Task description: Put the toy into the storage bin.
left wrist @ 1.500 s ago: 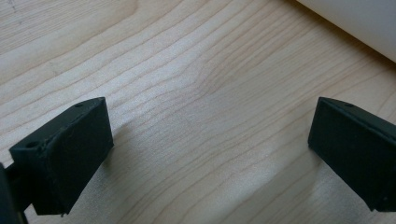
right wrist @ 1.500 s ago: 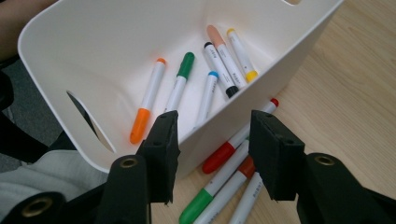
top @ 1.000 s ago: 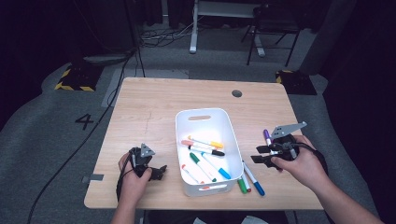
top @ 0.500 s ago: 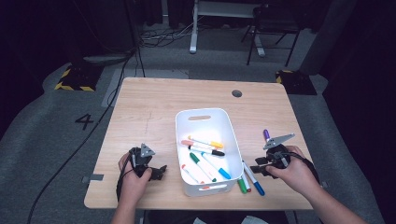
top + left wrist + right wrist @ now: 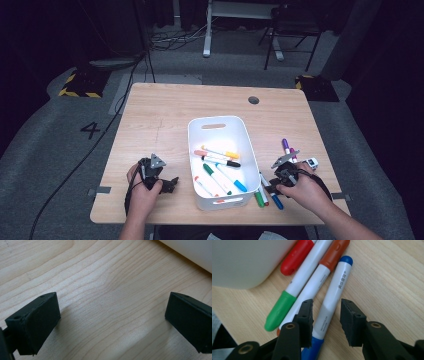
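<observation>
A white bin [image 5: 216,122] with several markers inside stands mid-table. Right of it, loose markers lie side by side on the wood: a blue one [image 5: 335,287], an orange-capped one [image 5: 319,280], a green-capped one [image 5: 295,288] and a red cap [image 5: 293,258] against the bin wall [image 5: 237,262]. My right gripper [image 5: 325,306] is low over them [image 5: 273,186]. Its jaws straddle the blue marker's barrel; they have just been closing, and a sliver of gap still shows at the right pad. My left gripper [image 5: 171,184] rests on the table left of the bin, open, with bare wood between its jaws [image 5: 112,312].
A purple marker [image 5: 285,145] and a small white object [image 5: 312,162] lie beyond my right hand. The wooden table [image 5: 165,117] has a round cable hole [image 5: 253,100] at the back. The bin's corner [image 5: 192,252] is close ahead of my left gripper.
My right hand has come down from above the table onto the loose markers beside the bin. The left hand has not moved.
</observation>
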`<state>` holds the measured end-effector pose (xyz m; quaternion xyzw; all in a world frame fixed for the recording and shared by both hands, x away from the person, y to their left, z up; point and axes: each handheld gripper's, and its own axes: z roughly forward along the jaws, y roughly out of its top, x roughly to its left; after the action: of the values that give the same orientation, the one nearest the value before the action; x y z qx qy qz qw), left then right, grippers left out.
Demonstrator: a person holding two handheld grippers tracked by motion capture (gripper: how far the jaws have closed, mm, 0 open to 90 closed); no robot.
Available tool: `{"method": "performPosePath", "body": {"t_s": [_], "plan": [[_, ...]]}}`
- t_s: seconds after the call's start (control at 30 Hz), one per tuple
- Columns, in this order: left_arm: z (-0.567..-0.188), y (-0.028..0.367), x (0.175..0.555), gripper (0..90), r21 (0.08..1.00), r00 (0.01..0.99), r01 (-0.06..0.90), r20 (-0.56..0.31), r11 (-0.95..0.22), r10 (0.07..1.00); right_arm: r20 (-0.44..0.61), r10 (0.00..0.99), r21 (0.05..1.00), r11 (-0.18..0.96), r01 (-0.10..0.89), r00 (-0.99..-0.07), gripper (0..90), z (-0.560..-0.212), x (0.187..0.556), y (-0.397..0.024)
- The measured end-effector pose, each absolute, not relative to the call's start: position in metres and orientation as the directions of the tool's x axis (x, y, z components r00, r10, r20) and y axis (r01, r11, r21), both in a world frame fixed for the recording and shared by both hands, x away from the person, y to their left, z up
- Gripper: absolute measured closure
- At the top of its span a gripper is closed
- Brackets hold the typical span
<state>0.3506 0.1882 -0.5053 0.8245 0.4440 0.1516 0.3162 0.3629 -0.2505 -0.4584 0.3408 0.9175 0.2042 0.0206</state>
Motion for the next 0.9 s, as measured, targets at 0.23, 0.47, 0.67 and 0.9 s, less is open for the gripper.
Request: {"method": "performPosePath", "body": {"t_s": [0.23, 0.47, 0.67, 0.9], "plan": [[-0.505, 0.188, 0.351, 0.1, 0.656, 0.560, 0.636, -0.031, -0.406, 0.828, 0.087, 0.659, 0.335, 0.687, 0.645, -0.747, 71.9, -0.464, 0.368, -0.249], [-0.505, 0.188, 0.351, 0.1, 0.656, 0.560, 0.636, -0.030, -0.406, 0.828, 0.059, 0.680, 0.295, 0.688, 0.663, -0.731, 76.9, -0.463, 0.374, -0.250], [-0.505, 0.188, 0.351, 0.1, 0.656, 0.560, 0.636, -0.030, -0.406, 0.828, 0.053, 0.679, 0.282, 0.694, 0.663, -0.733, 77.0, -0.463, 0.375, -0.248], [-0.505, 0.188, 0.351, 0.1, 0.656, 0.560, 0.636, -0.029, -0.407, 0.828, 0.044, 0.676, 0.243, 0.707, 0.664, -0.735, 77.1, -0.461, 0.379, -0.246]]}}
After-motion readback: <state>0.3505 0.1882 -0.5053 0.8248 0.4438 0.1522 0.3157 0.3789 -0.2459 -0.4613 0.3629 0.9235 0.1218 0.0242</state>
